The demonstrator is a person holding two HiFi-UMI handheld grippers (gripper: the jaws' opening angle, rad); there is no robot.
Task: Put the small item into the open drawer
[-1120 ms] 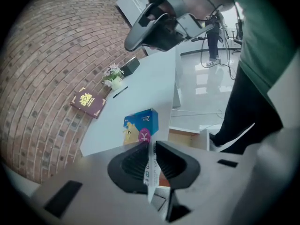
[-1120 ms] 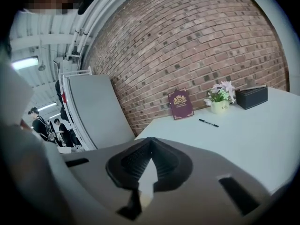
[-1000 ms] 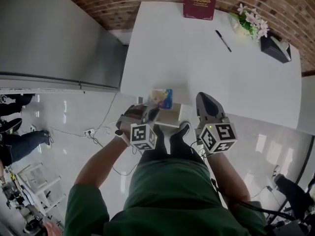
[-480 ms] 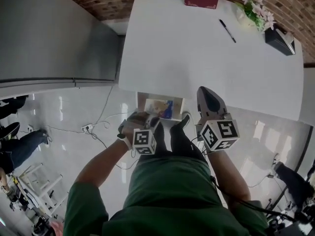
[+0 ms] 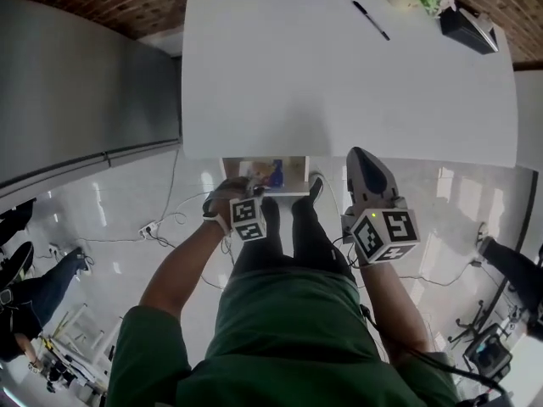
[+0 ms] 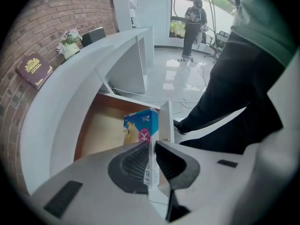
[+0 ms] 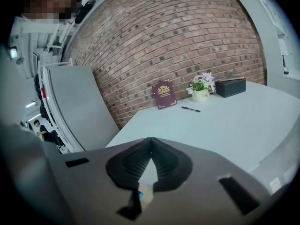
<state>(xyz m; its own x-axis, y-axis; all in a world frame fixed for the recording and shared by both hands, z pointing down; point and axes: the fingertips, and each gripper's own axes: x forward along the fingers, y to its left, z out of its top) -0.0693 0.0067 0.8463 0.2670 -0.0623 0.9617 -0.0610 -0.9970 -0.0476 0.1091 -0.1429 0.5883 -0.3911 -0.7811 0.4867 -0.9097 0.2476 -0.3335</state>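
A small blue box (image 5: 270, 173) lies in the open wooden drawer (image 5: 294, 170) under the front edge of the white table (image 5: 339, 83). In the left gripper view the box (image 6: 140, 125) stands just behind the drawer's white front panel (image 6: 165, 121). My left gripper (image 5: 254, 195) is at that panel, and its jaws (image 6: 152, 146) are shut on the panel's thin edge. My right gripper (image 5: 361, 155) hangs in the air to the right of the drawer, by the table edge. Its jaws (image 7: 150, 140) are shut with nothing between them.
On the far side of the table lie a dark red book (image 7: 164, 93), a black pen (image 5: 371, 20), a small flower pot (image 7: 200, 90) and a black box (image 5: 467, 28). A grey cabinet (image 5: 76, 100) stands to the left. The person's legs (image 5: 293, 236) are right before the drawer.
The drawer has slid back under the table with the left gripper on its front panel; less of the box and drawer shows now. The right gripper has kept its place.
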